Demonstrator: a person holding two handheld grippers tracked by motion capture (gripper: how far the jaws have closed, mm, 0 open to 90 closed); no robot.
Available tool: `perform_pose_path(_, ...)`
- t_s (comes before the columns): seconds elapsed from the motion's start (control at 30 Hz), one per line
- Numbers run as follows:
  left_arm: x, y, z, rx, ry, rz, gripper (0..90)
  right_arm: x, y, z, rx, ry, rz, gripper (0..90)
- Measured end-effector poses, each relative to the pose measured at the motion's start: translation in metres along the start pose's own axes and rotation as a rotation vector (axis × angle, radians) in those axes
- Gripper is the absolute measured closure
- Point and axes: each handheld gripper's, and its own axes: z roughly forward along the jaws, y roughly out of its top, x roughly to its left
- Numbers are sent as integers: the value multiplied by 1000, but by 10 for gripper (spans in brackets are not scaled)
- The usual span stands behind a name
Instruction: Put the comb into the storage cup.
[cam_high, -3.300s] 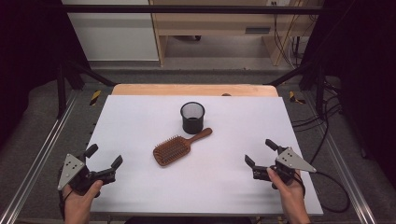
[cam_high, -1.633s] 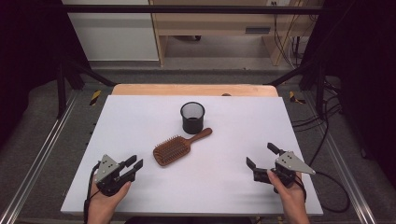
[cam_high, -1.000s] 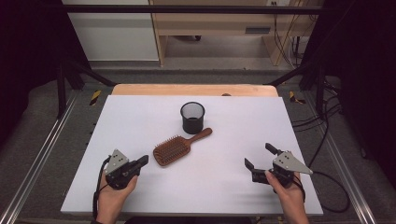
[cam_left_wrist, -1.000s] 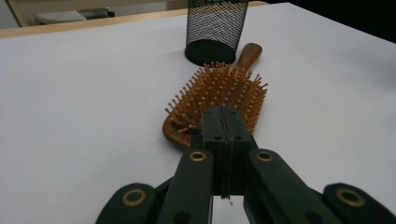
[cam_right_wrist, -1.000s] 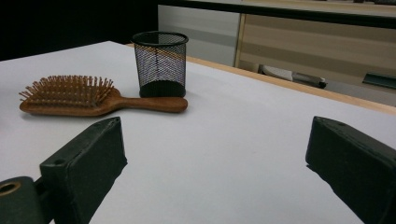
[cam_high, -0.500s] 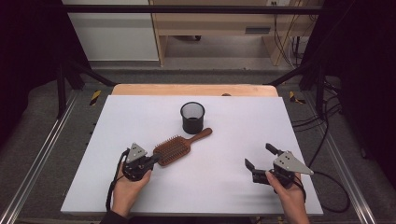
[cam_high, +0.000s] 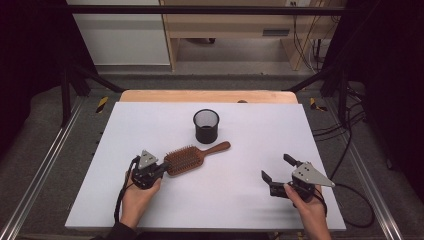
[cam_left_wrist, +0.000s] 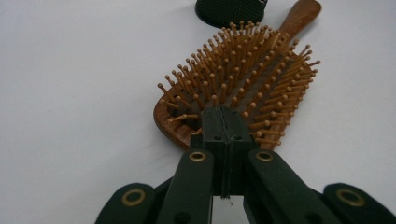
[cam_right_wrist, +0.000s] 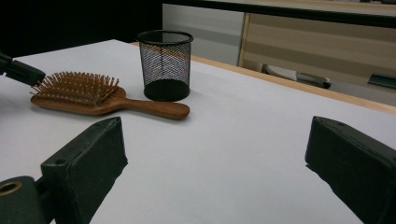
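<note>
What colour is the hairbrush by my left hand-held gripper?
Reddish-brown wood, with lighter wooden bristle pins. The hairbrush shows best in the left gripper view.

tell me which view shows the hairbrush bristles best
The left gripper view: the wooden hairbrush lies close, each bristle distinct beyond the shut left gripper. The right gripper view shows it side-on; the high view from above, small.

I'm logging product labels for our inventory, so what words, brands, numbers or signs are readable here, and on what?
None: no readable text stands on the wooden hairbrush, the black mesh cup, the left gripper, the right gripper or the white table.
</note>
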Motion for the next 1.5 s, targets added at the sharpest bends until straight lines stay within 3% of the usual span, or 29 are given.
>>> perform_pose_path(0.53,20,14,17,22,18,24,900,0,-1,0,4,6,14,50)
perform_pose_path(0.73,25,26,30,43,48,81,900,0,-1,0,3,9,20,49)
perform_pose_path(1.07,31,42,48,54,41,121,900,-1,-2,-1,2,14,27,49)
perform_pose_path(1.3,17,49,58,57,2,153,900,-1,-2,-1,4,18,27,49)
perform_pose_path(1.5,-5,51,61,62,-38,169,900,-1,-2,-1,4,19,26,49)
